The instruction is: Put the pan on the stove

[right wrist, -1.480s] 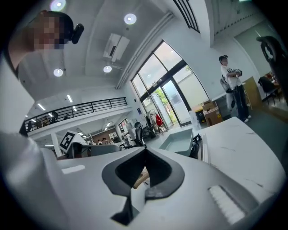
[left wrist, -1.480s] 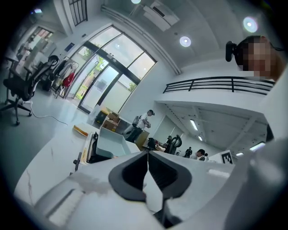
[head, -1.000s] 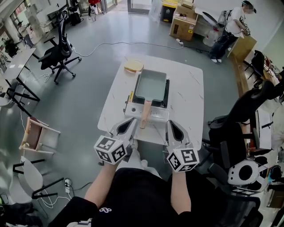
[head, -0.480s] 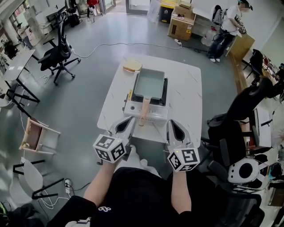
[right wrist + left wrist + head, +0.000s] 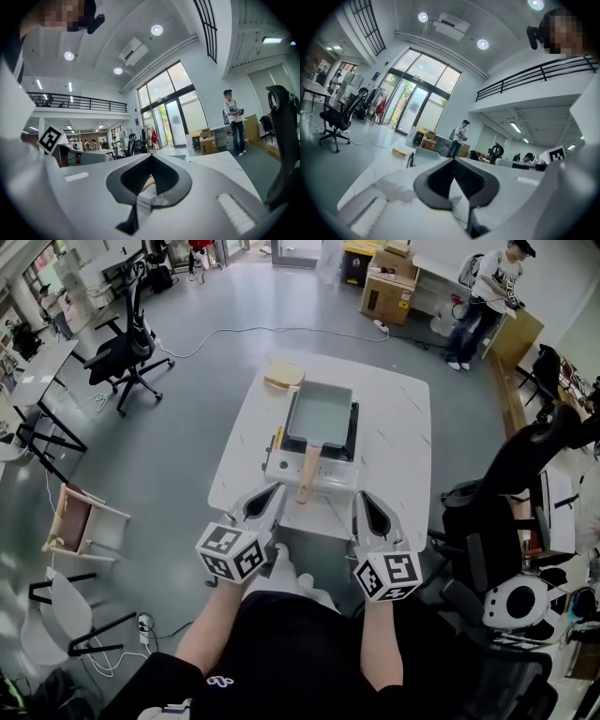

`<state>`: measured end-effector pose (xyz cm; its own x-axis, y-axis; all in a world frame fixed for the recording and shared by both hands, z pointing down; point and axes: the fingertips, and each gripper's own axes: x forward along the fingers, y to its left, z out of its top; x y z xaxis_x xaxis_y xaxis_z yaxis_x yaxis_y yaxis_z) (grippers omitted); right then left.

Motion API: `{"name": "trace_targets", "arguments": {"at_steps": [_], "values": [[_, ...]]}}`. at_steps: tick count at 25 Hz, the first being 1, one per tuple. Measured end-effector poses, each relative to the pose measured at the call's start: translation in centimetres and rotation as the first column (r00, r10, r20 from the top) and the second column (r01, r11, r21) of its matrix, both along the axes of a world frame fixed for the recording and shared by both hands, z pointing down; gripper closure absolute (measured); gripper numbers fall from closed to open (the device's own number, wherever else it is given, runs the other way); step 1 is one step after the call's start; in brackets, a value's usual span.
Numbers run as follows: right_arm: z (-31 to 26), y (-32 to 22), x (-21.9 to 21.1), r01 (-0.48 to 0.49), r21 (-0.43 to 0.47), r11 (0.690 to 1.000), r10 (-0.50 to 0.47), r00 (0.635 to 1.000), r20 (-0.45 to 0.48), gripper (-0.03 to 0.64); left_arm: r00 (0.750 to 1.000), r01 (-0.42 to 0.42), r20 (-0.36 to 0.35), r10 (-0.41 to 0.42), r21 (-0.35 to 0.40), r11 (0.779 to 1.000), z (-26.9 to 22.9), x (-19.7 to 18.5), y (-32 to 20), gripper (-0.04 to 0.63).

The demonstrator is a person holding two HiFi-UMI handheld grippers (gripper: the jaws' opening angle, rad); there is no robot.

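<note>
Pan (image 5: 319,414) sits on the stove (image 5: 281,468), left of centre on the white table (image 5: 398,442), with its wooden handle (image 5: 307,474) pointing at the near edge. A wooden board (image 5: 283,378) is at the far left corner, just beside the pan. Black office chair (image 5: 127,343) is on the floor well left, and another chair (image 5: 506,474) is close to the right edge. Left gripper (image 5: 277,491) and right gripper (image 5: 361,496) hover at the near edge either side of the handle. Both have jaws together, gripping nothing.

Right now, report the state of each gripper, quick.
Left gripper: closed, fingers together, holding nothing.
Right gripper: closed, fingers together, holding nothing.
</note>
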<state>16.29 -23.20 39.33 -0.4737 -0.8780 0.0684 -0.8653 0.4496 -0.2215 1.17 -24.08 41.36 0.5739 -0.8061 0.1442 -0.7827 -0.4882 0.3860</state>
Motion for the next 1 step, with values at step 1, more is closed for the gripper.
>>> {"name": "trace_targets", "arguments": {"at_steps": [1], "values": [[0.02, -0.05, -0.11, 0.003, 0.000, 1.000, -0.003, 1.000, 0.000, 0.627, 1.000, 0.005, -0.002, -0.005, 0.002, 1.000, -0.06, -0.08, -0.04, 0.595]]}}
